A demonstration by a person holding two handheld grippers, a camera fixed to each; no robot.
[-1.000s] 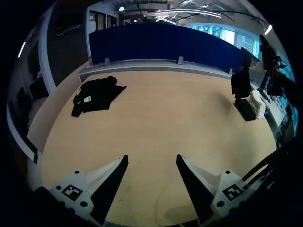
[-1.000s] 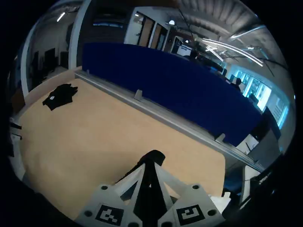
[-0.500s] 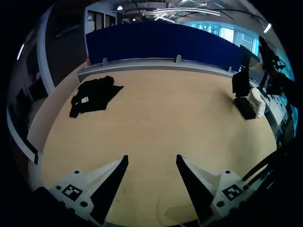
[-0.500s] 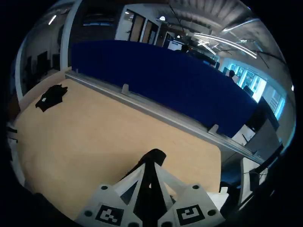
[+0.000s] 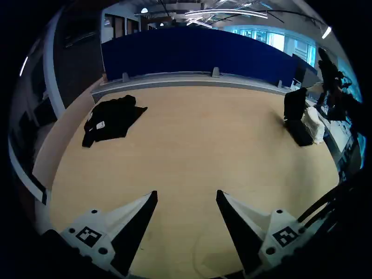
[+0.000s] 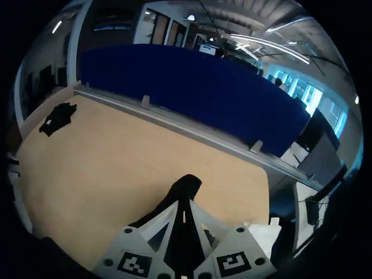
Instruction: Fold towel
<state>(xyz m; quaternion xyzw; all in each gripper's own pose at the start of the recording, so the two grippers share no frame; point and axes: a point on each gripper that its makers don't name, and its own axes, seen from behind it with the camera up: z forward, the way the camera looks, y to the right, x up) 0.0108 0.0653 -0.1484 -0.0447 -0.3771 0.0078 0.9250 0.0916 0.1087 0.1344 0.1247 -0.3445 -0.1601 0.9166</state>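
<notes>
We hold left gripper wide, nothing in it, above worktop | right gripper pinched narrow on black towel at its tips | black cloth heap far ahead-left of it

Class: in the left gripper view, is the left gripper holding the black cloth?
No: the left gripper is open, the black cloth lying far off on the table.

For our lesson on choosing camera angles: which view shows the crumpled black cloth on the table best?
The left gripper view: the black cloth lies larger there, with its folds and a pale tag visible near the table's far left corner. The right gripper view shows the cloth as a small dark patch, far off, without detail.
</notes>
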